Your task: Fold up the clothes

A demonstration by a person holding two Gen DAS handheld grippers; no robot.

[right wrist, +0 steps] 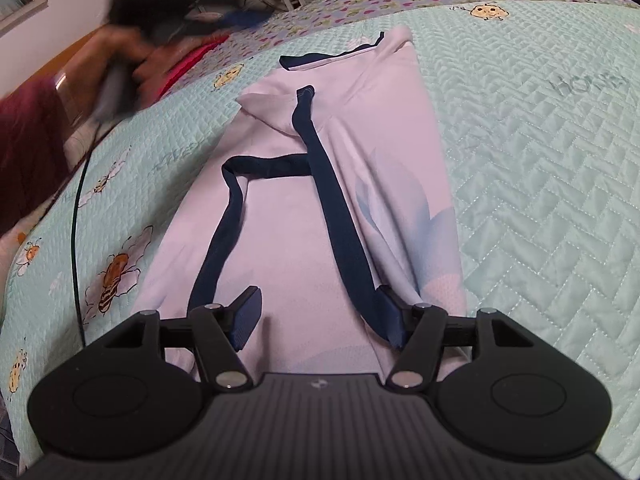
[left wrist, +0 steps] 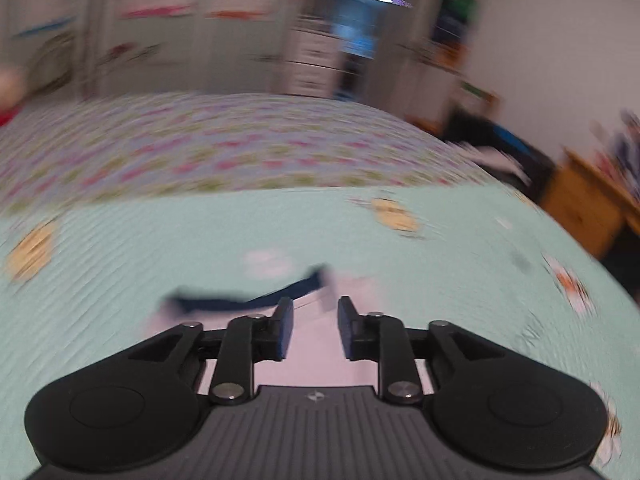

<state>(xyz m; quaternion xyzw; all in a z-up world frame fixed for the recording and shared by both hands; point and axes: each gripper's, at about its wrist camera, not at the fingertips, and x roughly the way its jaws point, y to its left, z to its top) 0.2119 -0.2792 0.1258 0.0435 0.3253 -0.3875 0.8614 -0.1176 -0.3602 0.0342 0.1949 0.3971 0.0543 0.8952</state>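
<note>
Shirt (right wrist: 304, 216), pale lilac-white with dark navy trim (right wrist: 340, 220), lies partly folded lengthwise on the mint quilted bedspread (right wrist: 540, 184), stretching straight ahead of our right gripper (right wrist: 320, 316) and away from its fingertips. We see the right fingers (right wrist: 246, 318) spread wide apart, gripping nothing; the near end of the shirt sits between and under them. One navy band runs from just inside the right-hand finger forward up the cloth; a second navy strip loops ahead of the left-hand finger. A faint pale-blue print shows on the fabric ahead and to the right of the fingers.

Far ahead and to the left of the right fingers we note a blurred hand (right wrist: 132, 60) holding the other gripper, with a thin dark cable (right wrist: 76, 216) trailing down across the bedspread.

Left wrist view is heavily motion-blurred. Our left gripper (left wrist: 316, 328) has its fingers (left wrist: 282, 330) parted with a clear gap, nothing held between them. Pale shirt cloth (left wrist: 316, 344) lies in that gap and just beyond the fingertips, with a navy strip (left wrist: 248, 300) ahead and to the left of the left-hand finger. Beyond lies mint bedspread (left wrist: 160, 240), then a floral purple sheet (left wrist: 240, 152). Whether the fingertips touch the cloth, we cannot tell.
</note>
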